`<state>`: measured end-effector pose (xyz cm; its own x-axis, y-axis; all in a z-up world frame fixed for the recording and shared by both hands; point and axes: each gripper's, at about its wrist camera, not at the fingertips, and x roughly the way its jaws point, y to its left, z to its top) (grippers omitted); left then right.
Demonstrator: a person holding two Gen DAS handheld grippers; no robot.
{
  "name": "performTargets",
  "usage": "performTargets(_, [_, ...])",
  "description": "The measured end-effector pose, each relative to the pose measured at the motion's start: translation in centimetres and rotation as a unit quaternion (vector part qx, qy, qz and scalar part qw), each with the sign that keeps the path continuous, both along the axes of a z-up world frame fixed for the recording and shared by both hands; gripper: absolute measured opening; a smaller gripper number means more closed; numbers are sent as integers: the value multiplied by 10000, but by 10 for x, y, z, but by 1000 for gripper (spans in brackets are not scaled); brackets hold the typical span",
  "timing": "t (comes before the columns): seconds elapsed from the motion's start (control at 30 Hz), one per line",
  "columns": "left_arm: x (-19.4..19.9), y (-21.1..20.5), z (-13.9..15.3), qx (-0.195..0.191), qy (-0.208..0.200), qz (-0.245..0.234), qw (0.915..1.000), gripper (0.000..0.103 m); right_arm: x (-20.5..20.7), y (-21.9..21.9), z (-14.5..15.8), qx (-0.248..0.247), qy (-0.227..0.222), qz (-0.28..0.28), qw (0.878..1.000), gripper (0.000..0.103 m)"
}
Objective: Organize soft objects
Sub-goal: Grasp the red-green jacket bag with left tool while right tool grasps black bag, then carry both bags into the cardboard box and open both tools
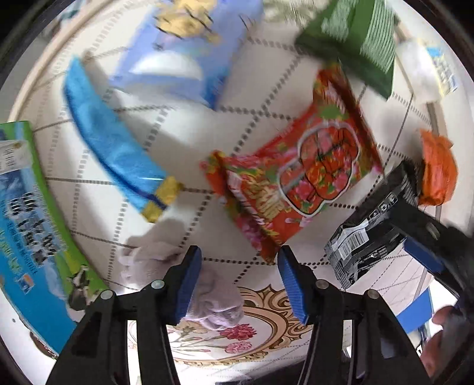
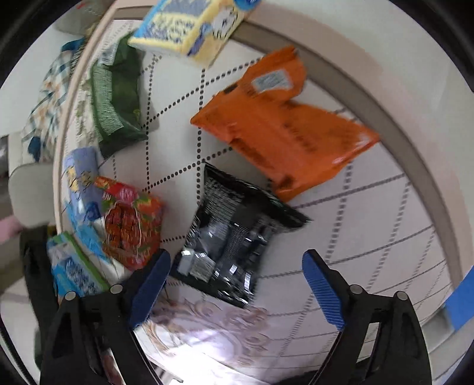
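My left gripper (image 1: 240,278) is open and empty, just above a crumpled white cloth (image 1: 154,251) that lies by its left finger. Ahead lie a red flowered snack bag (image 1: 296,180), a blue towel (image 1: 109,139) and a light blue tissue pack (image 1: 177,56). My right gripper (image 2: 234,281) is open and empty over a black snack bag (image 2: 234,228); in the left wrist view the black bag (image 1: 370,234) sits beside the right gripper's blue pad (image 1: 423,257). An orange bag (image 2: 281,124) lies beyond it. A green bag (image 2: 115,97) is at the left.
All lie on a round white table (image 2: 370,213) with a dotted diamond pattern and a beige rim. A yellow tissue pack (image 2: 192,26) sits at the far edge. A green and blue box (image 1: 32,225) is at the left. A checked cloth (image 2: 47,100) lies off the table.
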<state>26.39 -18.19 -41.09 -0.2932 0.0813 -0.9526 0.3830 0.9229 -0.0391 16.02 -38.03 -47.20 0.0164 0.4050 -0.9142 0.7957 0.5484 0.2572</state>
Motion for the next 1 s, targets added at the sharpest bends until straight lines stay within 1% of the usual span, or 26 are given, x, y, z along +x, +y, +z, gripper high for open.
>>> performTargets(0.07, [1,4,16,-11,-328,-121,9994,52,9,10,-9,-60,136,-86,9999,92])
performTargets(0.1, [1,6,22,19,-450,-208,9988,52,15,18,-15,-42,213,-36,9998,91])
performTargets(0.13, [3,5,29,66,-627,-321,9975,52,24,25,-21,-124,328,120,9993,82])
performTargets(0.17, [13,2,33,114,-778,-458,9959,54,30,34,-27,-283,543,385,9974,78])
performTargets(0.23, [21,-3,41,237,-1013,-796,9914,55,43,45,-26,-582,563,768,9938,69])
performTargets(0.3, [24,-13,44,229,-1086,-1083,9879,55,45,55,-29,-660,496,1196,9894,65])
performTargets(0.37, [24,-29,42,78,-1056,-1341,9853,57,39,64,-29,-807,532,1790,9791,64])
performTargets(0.43, [25,-43,35,81,-1022,-1651,9809,61,27,66,-29,-966,536,2175,9698,64])
performTargets(0.5, [23,-54,23,145,-965,-1881,9773,61,18,70,-31,-1058,576,2420,9628,64])
performTargets(0.53, [22,-59,15,175,-894,-2007,9754,66,16,69,-32,-1054,536,2437,9626,65])
performTargets(0.57, [22,-62,11,148,-849,-2077,9744,76,15,72,-34,-1055,488,2405,9637,65])
performTargets(0.63, [22,-69,5,160,-797,-2257,9708,76,9,71,-36,-1093,444,2326,9654,66])
performTargets(0.7, [19,-79,-2,253,-779,-2436,9664,76,9,74,-42,-1015,405,2124,9710,66])
performTargets(0.77, [14,-84,-4,324,-776,-2639,9609,76,12,82,-48,-989,436,2022,9734,66])
performTargets(0.83, [2,-94,-12,357,-753,-2788,9567,72,13,84,-51,-907,438,1946,9757,65])
performTargets(0.87, [-7,-95,-17,374,-755,-2786,9567,64,16,88,-53,-935,451,1923,9758,65])
performTargets(0.9, [-23,-97,-21,349,-718,-2744,9583,62,16,90,-55,-976,472,1936,9751,65])
performTargets(0.93, [-22,-92,-21,211,-725,-2616,9622,49,21,97,-54,-1038,496,1973,9736,64])
performTargets(0.97, [-24,-87,-22,63,-656,-2489,9663,42,19,102,-53,-1092,504,2009,9722,64])
performTargets(1.0, [-22,-82,-19,51,-674,-2398,9685,42,22,109,-54,-1143,505,2049,9708,62])
